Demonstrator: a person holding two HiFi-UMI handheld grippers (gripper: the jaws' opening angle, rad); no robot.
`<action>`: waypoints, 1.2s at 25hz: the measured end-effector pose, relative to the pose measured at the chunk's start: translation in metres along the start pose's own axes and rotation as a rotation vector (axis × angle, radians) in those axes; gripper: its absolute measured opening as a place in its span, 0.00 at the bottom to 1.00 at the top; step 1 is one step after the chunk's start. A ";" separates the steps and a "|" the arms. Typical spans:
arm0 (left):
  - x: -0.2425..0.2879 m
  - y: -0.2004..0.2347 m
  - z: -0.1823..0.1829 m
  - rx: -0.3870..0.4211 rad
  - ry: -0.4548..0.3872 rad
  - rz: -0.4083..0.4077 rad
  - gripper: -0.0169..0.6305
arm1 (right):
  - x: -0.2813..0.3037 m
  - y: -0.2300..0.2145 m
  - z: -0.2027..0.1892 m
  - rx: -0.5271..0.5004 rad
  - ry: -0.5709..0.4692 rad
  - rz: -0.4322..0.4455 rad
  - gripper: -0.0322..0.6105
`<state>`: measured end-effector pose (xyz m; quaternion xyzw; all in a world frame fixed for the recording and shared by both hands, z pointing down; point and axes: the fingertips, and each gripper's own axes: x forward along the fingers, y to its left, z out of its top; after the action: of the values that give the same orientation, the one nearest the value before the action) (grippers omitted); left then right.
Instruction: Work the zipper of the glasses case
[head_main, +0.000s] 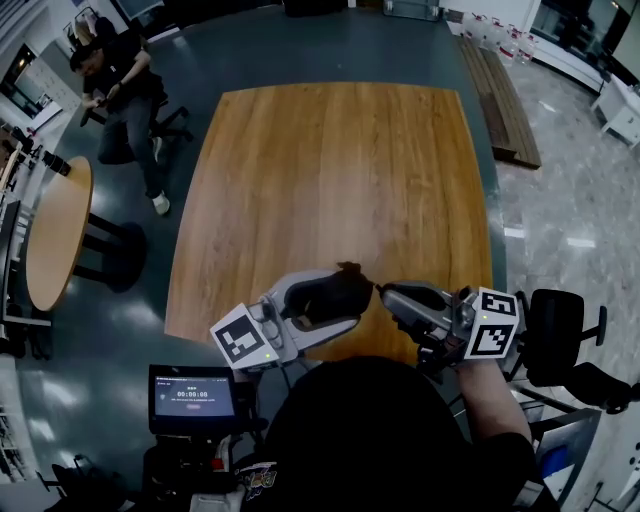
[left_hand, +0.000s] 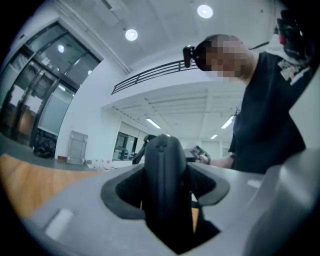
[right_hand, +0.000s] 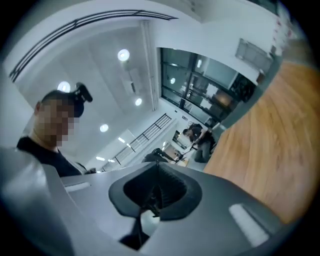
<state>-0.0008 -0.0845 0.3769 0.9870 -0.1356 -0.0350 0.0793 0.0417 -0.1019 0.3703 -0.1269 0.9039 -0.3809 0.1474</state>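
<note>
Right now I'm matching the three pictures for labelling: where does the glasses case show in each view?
Head view: glasses case lower centre, held in the left gripper, over the wooden table's near edge.
Left gripper view: bottom centre, upright between the jaws; table at lower left.
Right gripper view: dark sliver just past the jaws, which pinch what looks like its zipper pull; table at right.
Shared landmark: the wooden table.

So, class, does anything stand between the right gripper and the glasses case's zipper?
Nothing visible does. The right gripper meets the end of the glasses case, jaws shut on what looks like its zipper pull, while the left gripper clamps the case.
</note>
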 end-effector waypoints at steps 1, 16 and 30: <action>0.002 0.003 0.001 -0.041 -0.013 -0.008 0.43 | -0.001 -0.002 0.003 -0.103 -0.004 -0.038 0.07; -0.006 0.012 0.030 -0.903 -0.350 -0.329 0.43 | 0.019 0.003 -0.001 -1.412 0.341 -0.302 0.18; -0.015 -0.001 0.022 -1.037 -0.317 -0.426 0.43 | 0.036 0.023 -0.011 -1.635 0.449 -0.193 0.14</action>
<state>-0.0173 -0.0831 0.3560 0.8075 0.0906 -0.2591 0.5221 0.0013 -0.0913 0.3545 -0.1915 0.8877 0.3643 -0.2064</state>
